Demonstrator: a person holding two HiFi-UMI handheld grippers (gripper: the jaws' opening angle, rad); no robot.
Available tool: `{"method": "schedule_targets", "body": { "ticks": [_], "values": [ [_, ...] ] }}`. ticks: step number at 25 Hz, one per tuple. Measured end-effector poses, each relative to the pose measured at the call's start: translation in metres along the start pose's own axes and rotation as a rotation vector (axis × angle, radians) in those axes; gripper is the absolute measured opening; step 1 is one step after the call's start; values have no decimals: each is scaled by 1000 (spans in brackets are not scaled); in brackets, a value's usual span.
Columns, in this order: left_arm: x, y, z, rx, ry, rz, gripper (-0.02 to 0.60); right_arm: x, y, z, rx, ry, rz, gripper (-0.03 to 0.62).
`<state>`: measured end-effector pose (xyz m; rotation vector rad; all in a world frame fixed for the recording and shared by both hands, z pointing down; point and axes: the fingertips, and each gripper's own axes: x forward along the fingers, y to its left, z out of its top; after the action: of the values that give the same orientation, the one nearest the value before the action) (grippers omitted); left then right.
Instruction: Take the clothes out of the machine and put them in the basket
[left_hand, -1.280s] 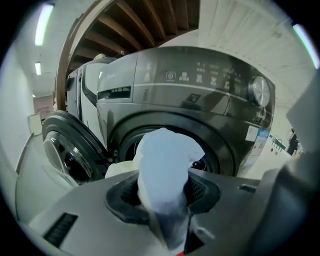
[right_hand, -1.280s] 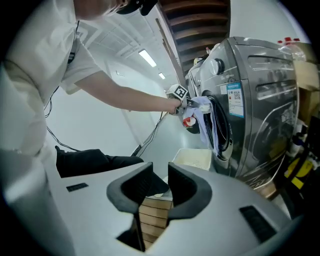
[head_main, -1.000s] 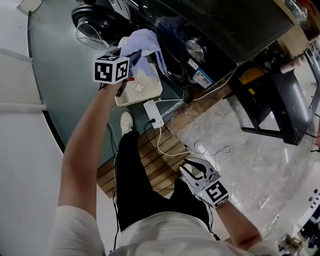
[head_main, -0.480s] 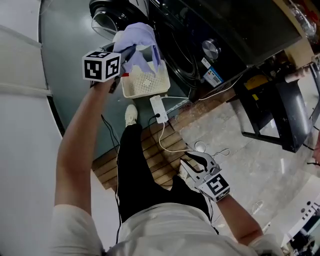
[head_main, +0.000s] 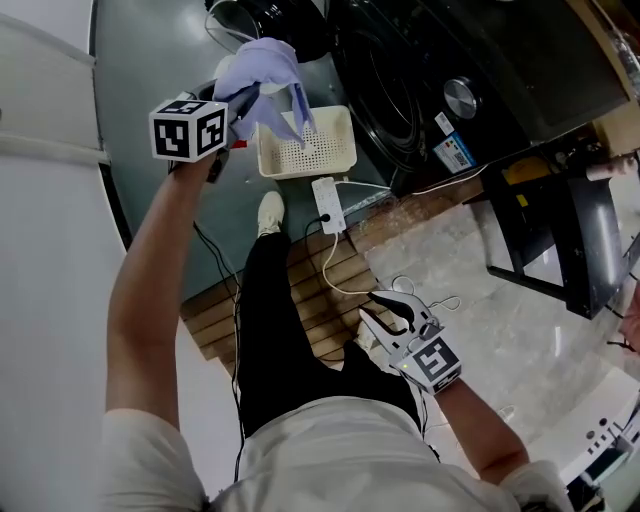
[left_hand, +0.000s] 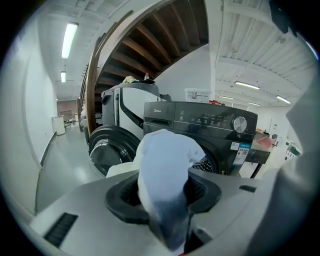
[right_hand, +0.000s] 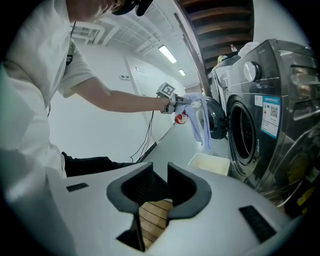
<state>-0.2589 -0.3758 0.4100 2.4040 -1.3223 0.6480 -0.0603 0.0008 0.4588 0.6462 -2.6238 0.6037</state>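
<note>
A pale lavender cloth (head_main: 262, 75) hangs from my left gripper (head_main: 245, 100), which is shut on it and held high. The cloth (left_hand: 165, 170) bulges out between the jaws of the left gripper (left_hand: 162, 200) and hides the pads. It hangs just above the far left corner of the cream perforated basket (head_main: 305, 140) on the floor. The dark front-loading washing machine (head_main: 400, 80) stands right of the basket, its drum (left_hand: 207, 162) seen past the cloth. My right gripper (head_main: 385, 310) stays low by the person's knee, open and empty (right_hand: 159, 187). From there the cloth (right_hand: 200, 120) dangles above the basket (right_hand: 210, 162).
A white power strip (head_main: 328, 205) with a cable lies just in front of the basket, beside a slatted wooden platform (head_main: 300, 290). A second machine with an open round door (left_hand: 112, 147) stands left of the first. A black stand (head_main: 560, 230) is at the right.
My left gripper has carried the cloth up and leftwards, from over the basket's middle to its far left corner. The right gripper has barely shifted.
</note>
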Motion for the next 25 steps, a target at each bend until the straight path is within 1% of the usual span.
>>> {"method": "schedule_targets", "body": {
  "ticks": [6,9,13,20,25],
  "values": [
    [-6,20,-22,-27,17,22,164,14,-3,4,-17,-4,22,80],
    [0,27,-36,-43,27,24,164,20,-7,3,-10,14,30,80],
    [14,35,-57,-60,44,21,164,30,-14,3,15,42,28,80],
    [46,45,-99,-87,72,26,164,46,-30,-7,34,54,14,80],
    [79,49,-141,-106,111,15,166,61,-43,-18,73,80,2,80]
  ]
}}
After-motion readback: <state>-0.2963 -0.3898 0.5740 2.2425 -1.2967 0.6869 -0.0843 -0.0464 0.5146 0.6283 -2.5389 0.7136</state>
